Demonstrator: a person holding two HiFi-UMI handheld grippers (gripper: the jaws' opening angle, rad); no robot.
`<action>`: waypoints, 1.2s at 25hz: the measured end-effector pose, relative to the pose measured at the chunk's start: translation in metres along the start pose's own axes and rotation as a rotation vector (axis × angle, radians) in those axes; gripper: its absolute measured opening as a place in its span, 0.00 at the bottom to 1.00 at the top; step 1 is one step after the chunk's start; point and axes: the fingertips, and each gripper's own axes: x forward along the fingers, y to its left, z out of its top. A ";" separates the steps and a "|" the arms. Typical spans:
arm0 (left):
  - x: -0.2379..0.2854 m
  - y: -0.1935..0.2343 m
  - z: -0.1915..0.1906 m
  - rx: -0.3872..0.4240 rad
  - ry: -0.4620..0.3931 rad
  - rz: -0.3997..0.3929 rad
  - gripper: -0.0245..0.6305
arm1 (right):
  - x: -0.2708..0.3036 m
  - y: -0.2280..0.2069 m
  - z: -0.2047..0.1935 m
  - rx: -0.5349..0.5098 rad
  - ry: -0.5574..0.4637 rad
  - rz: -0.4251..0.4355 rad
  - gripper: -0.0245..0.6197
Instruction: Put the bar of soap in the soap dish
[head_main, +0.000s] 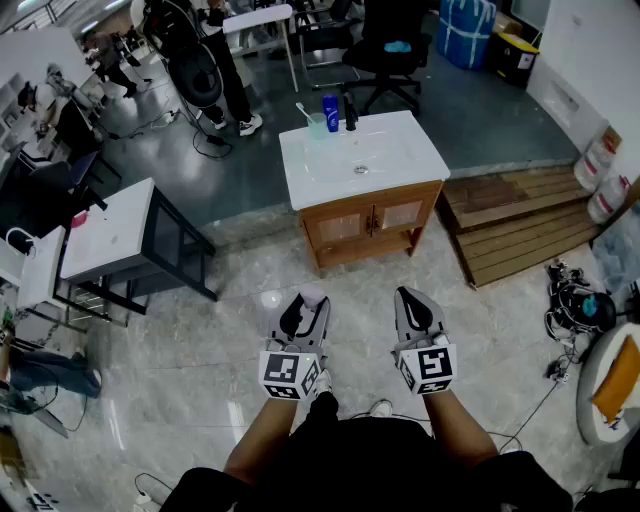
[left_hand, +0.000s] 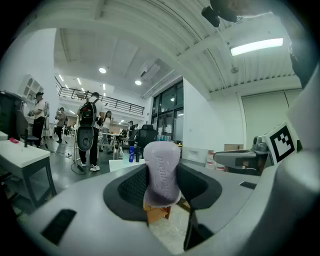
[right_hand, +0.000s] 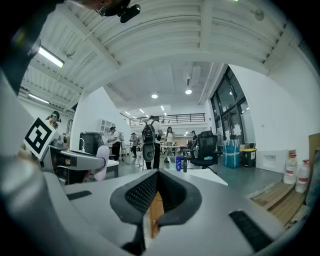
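Observation:
A pale lilac bar of soap (head_main: 313, 296) (left_hand: 161, 167) stands on end between the jaws of my left gripper (head_main: 308, 306) (left_hand: 162, 187), which is shut on it. My right gripper (head_main: 408, 298) (right_hand: 156, 197) is shut with nothing in it. I hold both about level over the tiled floor, side by side, pointing at a wooden sink cabinet (head_main: 372, 222) with a white basin top (head_main: 410, 158). By the black faucet (head_main: 350, 110) stand a blue bottle (head_main: 330, 112) and a cup with a toothbrush (head_main: 316, 123). I cannot make out a soap dish in any view.
A white table on a dark frame (head_main: 112, 235) stands to the left, and wooden pallets (head_main: 520, 220) lie to the right of the cabinet. A black office chair (head_main: 390, 50) and standing people (head_main: 225, 60) are beyond the sink. Cables and gear (head_main: 575, 305) lie at the right.

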 end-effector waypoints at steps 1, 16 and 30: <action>0.001 0.003 0.001 0.002 0.000 -0.002 0.34 | 0.003 0.001 0.000 -0.002 -0.001 0.000 0.06; 0.029 0.064 0.008 0.004 0.007 -0.027 0.34 | 0.071 0.018 0.005 -0.005 0.019 -0.027 0.06; 0.060 0.153 0.013 0.009 0.016 -0.081 0.34 | 0.146 0.045 0.017 -0.021 0.026 -0.113 0.06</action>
